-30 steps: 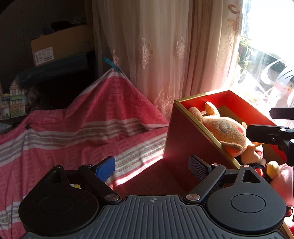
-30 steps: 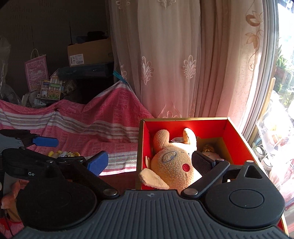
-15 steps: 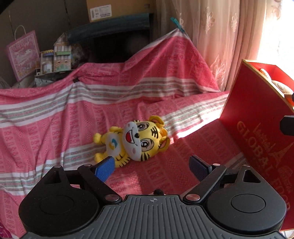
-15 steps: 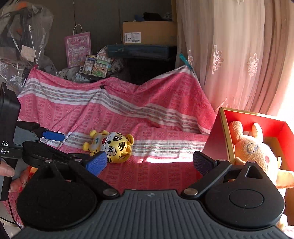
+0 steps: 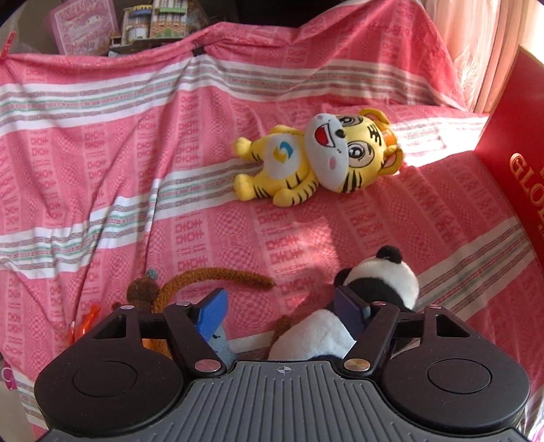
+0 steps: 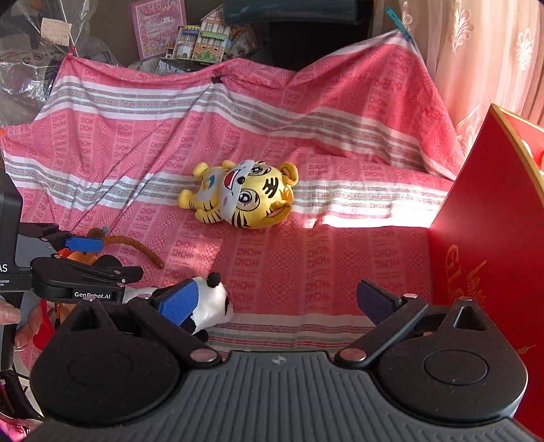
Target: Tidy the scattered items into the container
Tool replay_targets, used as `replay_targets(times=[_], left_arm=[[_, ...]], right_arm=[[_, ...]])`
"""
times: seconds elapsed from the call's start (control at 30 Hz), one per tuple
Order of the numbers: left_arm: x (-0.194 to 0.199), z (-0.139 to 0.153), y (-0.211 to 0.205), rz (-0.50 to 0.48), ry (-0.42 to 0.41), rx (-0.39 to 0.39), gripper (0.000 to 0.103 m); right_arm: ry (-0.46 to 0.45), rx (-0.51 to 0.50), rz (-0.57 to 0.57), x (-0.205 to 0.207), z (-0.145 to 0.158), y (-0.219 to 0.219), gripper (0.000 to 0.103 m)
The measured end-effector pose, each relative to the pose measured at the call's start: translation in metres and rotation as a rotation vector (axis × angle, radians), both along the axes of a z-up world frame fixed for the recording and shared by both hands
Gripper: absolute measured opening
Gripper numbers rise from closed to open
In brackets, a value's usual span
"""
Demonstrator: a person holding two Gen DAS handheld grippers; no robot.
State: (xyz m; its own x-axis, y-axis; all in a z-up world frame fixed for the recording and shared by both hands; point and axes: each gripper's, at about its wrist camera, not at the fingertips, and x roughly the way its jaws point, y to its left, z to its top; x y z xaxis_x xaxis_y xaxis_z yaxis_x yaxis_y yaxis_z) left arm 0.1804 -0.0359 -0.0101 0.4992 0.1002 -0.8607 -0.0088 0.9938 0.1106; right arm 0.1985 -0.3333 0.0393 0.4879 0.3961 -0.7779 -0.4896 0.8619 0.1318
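Note:
A yellow tiger plush (image 5: 323, 159) lies on its side on the pink striped cloth (image 5: 136, 163); it also shows in the right wrist view (image 6: 243, 193). A panda plush (image 5: 380, 282) lies close in front of my left gripper (image 5: 282, 306), partly between the open fingers, under the right one. A brown long-tailed monkey plush (image 5: 204, 278) lies by the left finger. The red box (image 6: 486, 238) stands at the right. My right gripper (image 6: 278, 299) is open and empty above the cloth. It sees the panda (image 6: 210, 299) and the left gripper (image 6: 85, 258) at its left.
A pink gift bag (image 6: 159, 27) and a paper house model (image 6: 200, 40) stand behind the draped cloth. Curtains (image 6: 482, 47) hang at the right behind the box. Crinkled plastic wrap (image 6: 30, 51) is at the far left.
Both grippers have swung left and down, away from the red box, toward the cloth. The tiger, then the panda and monkey, have come into view. The left gripper now hangs over the panda.

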Motion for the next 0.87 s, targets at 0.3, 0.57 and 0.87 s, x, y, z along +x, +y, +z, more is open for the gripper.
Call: replay_targets(times=[0.3,0.57,0.87], left_arm=[[-0.019,-0.021,0.032,0.038,0.022,-0.044,0.075],[-0.029,-0.028,0.04,0.042,0.012,-0.071,0.076],[-0.059,-0.015,0.023,-0.017,-0.003,-0.132,0.073]], right_arm=[[0.097,-0.057,0.065,-0.011,-0.044,0.033,0.099],[0.187,-0.06,0.192,-0.032,-0.074,0.058,0.097],[0.258,-0.059,0.214,-0.04,-0.098,0.057,0.071]])
